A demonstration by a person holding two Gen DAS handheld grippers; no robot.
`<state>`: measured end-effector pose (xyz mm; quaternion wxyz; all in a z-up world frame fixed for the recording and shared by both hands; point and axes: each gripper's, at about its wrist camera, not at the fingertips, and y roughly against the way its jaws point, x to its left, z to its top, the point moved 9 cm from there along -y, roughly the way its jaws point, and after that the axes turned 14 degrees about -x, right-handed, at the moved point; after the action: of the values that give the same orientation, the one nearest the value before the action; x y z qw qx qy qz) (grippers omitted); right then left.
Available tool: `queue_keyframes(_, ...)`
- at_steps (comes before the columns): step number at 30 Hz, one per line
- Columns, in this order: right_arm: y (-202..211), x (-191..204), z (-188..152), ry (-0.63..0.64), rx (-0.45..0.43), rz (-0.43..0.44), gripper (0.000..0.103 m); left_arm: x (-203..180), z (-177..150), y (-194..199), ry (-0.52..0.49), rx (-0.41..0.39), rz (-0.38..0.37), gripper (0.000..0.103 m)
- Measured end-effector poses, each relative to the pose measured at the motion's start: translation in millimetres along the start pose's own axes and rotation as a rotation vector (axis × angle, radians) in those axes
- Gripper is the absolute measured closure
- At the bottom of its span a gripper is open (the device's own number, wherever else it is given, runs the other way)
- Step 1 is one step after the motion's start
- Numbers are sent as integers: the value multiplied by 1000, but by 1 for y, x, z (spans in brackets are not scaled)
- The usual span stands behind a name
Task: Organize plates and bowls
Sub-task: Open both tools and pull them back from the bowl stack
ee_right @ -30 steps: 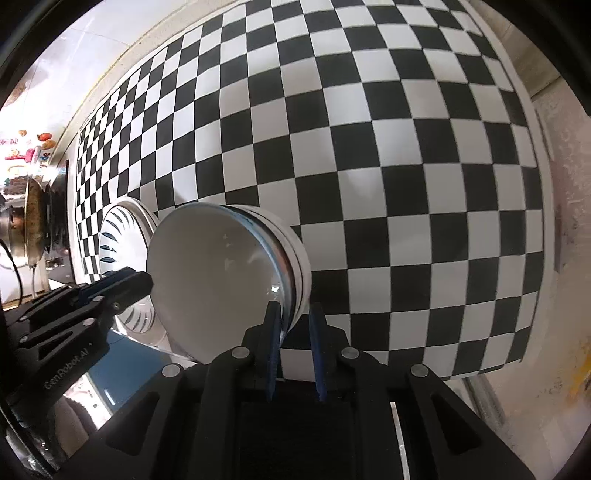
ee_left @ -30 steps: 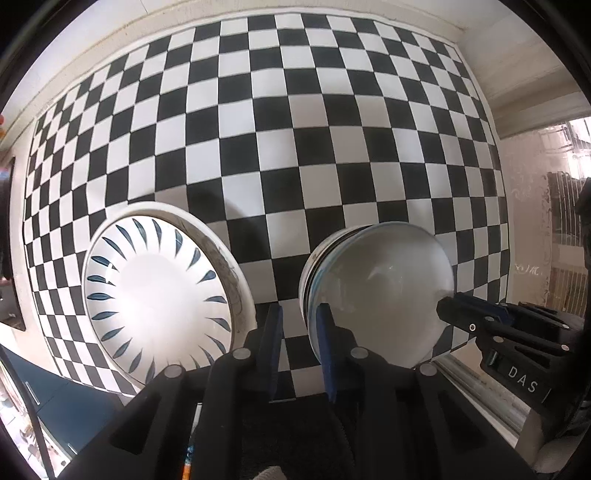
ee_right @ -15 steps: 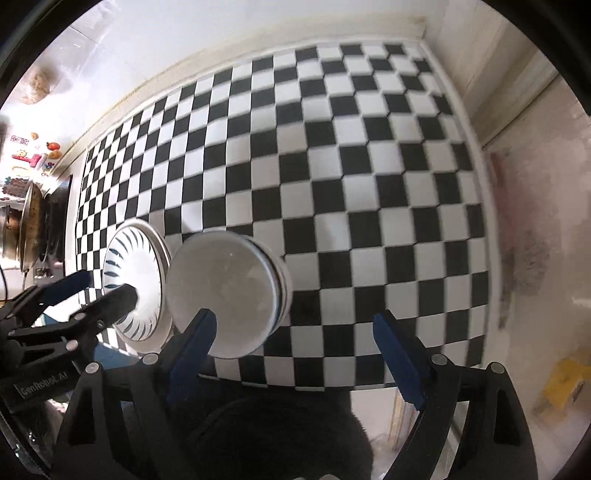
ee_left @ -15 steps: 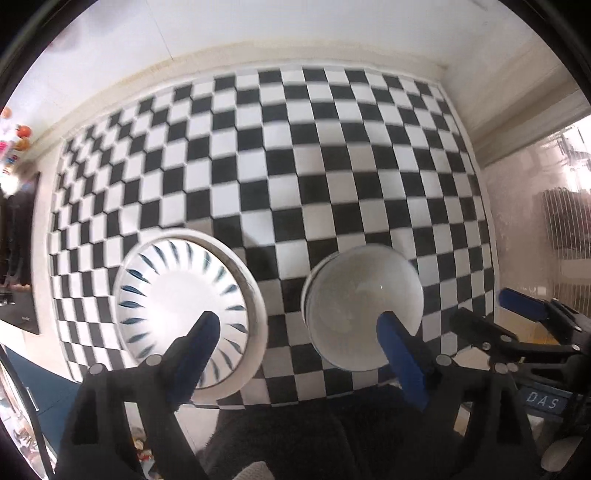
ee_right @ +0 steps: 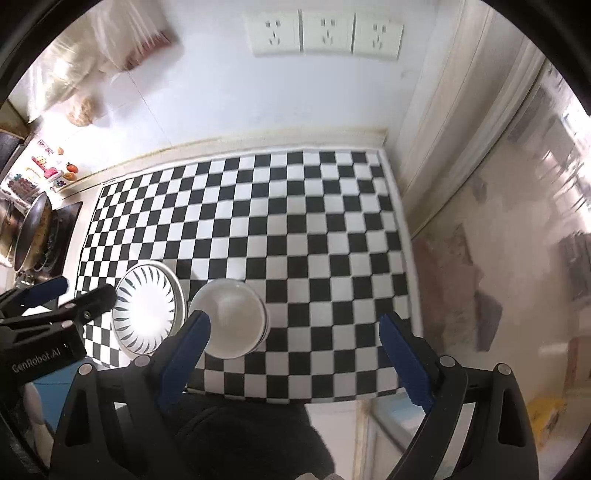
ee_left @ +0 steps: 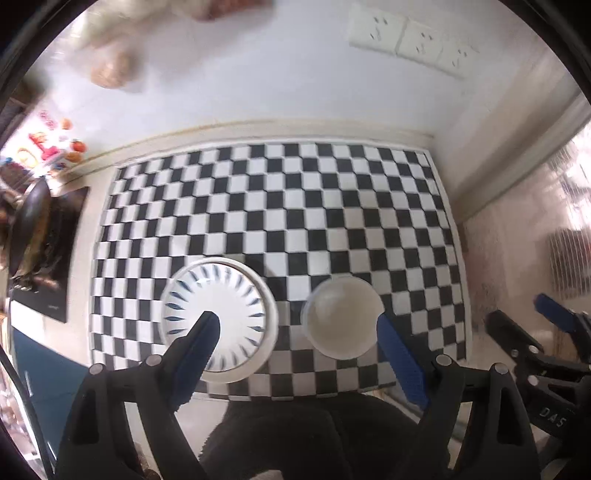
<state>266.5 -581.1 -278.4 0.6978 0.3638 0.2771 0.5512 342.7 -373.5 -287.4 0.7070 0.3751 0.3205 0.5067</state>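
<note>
Nearest the cameras, the left gripper (ee_left: 295, 332) is held wide open and empty, while the right gripper (ee_right: 293, 334) is seen with jaws opening, nothing between them. Below, on the checkered mat (ee_right: 314, 229), near its front-left corner, the patterned plate (ee_left: 218, 314) is set left of the white bowls (ee_left: 341, 317), apart. Farthest, wall sockets (ee_right: 325, 33) are mounted.

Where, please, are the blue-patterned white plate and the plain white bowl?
blue-patterned white plate (ee_left: 221, 306): left wrist view, on its bare centre.
plain white bowl (ee_right: 231, 321): right wrist view, on its inner floor.
</note>
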Motion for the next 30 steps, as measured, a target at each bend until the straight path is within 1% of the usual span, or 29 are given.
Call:
queue_keyframes(2, 11, 0, 4, 6, -19, -7, 8, 3, 0, 8, 2, -15, 16, 16)
queue_keyframes(11, 39, 0, 11, 10, -22, 12, 8, 4, -8, 29, 16, 30, 14, 16)
queue_keyframes(14, 45, 1, 12, 12, -26, 20, 8, 3, -12, 33, 29, 69, -2, 16)
queue_keyframes(17, 45, 3, 11, 13, -21, 24, 8, 2, -12, 37, 7, 66, 6, 16)
queue_keyframes(21, 40, 5, 10, 7, -3, 32, 8, -1, -13, 38, -4, 68, -1, 16)
queue_keyframes(30, 31, 7, 9, -5, 11, 41, 8, -1, -14, 28, -1, 101, -11, 16)
